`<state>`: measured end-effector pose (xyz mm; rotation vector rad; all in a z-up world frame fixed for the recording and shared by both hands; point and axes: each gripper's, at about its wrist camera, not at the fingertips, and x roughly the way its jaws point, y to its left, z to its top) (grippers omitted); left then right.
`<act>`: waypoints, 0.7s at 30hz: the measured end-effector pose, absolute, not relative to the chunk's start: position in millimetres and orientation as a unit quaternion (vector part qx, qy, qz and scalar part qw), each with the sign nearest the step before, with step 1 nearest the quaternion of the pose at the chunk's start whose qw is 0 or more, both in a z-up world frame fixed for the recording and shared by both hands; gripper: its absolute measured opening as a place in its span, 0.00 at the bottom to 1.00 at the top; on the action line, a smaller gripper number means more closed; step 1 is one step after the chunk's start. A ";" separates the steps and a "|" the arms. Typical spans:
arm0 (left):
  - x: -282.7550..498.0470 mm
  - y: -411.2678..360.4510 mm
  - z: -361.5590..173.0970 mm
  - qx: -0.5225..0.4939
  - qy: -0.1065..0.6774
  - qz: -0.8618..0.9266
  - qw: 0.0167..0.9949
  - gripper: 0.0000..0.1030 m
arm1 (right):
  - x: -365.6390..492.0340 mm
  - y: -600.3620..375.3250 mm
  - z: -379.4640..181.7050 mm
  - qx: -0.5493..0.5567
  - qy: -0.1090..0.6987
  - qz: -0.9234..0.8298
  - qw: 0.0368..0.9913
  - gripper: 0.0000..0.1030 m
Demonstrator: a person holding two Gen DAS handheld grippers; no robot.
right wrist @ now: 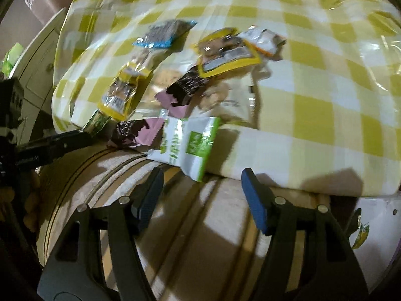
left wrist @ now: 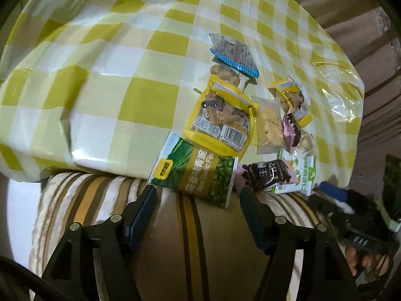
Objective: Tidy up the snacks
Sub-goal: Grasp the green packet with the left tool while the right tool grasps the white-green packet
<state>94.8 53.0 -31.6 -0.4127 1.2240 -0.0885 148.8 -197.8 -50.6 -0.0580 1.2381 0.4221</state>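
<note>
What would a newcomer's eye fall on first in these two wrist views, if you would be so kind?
First the yellow-and-white checked tablecloth, which fills most of both views. Next, the heap of snack packets near its front edge, where a green pea packet and a white-and-green packet hang over the edge. Both the left gripper and the right gripper hover open and empty just in front of that edge, above a striped cushion.

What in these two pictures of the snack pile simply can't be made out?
- Green pea packet: in the left wrist view a yellow-edged packet covers its top; in the right wrist view only a sliver shows.
- Blue-edged packet: right wrist view, print blurred.
- Pale biscuit packet: left wrist view, partly buried by neighbours.
- Right claw: left wrist view, blurred near the frame's edge.
</note>
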 end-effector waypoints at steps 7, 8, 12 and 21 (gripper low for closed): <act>111.0 65.0 -40.0 -0.252 0.556 -0.048 0.790 0.67 | 162.5 -180.8 -61.4 -0.025 0.585 0.210 0.783 0.66; 112.4 64.6 -38.3 -0.252 0.551 -0.048 0.794 0.66 | 164.0 -177.4 -62.8 -0.027 0.586 0.210 0.782 0.66; 119.7 60.8 -36.6 -0.248 0.542 -0.041 0.802 0.53 | 171.1 -167.3 -66.9 -0.032 0.585 0.209 0.783 0.66; 127.9 45.2 -41.1 -0.210 0.556 -0.057 0.802 0.38 | 178.9 -155.3 -71.6 -0.065 0.574 0.201 0.791 0.57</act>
